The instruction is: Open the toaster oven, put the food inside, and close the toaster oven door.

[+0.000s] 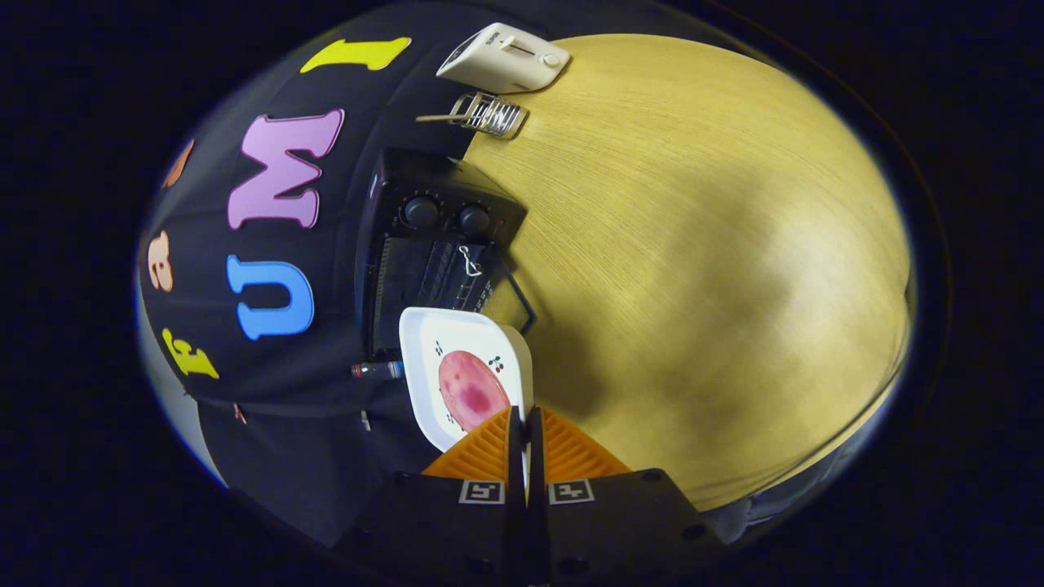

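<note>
My gripper [524,424] is shut on the rim of a white square plate [432,342], which it holds in the air. A round pink slice of food [471,390] lies on the plate, just ahead of the fingers. Beyond the plate stands the black toaster oven [432,244] with two knobs, set against the booth wall. Its door [522,306] looks folded down toward the table, and the ribbed inside shows behind the plate. The plate's far edge is close to the oven's opening. The whole view is rolled sideways.
The wooden table [693,244] stretches wide beside the oven. Past the oven lies a small wire rack with a wooden handle [488,112], and beyond that a white pop-up toaster [504,57]. The black cloth wall runs along the oven's back.
</note>
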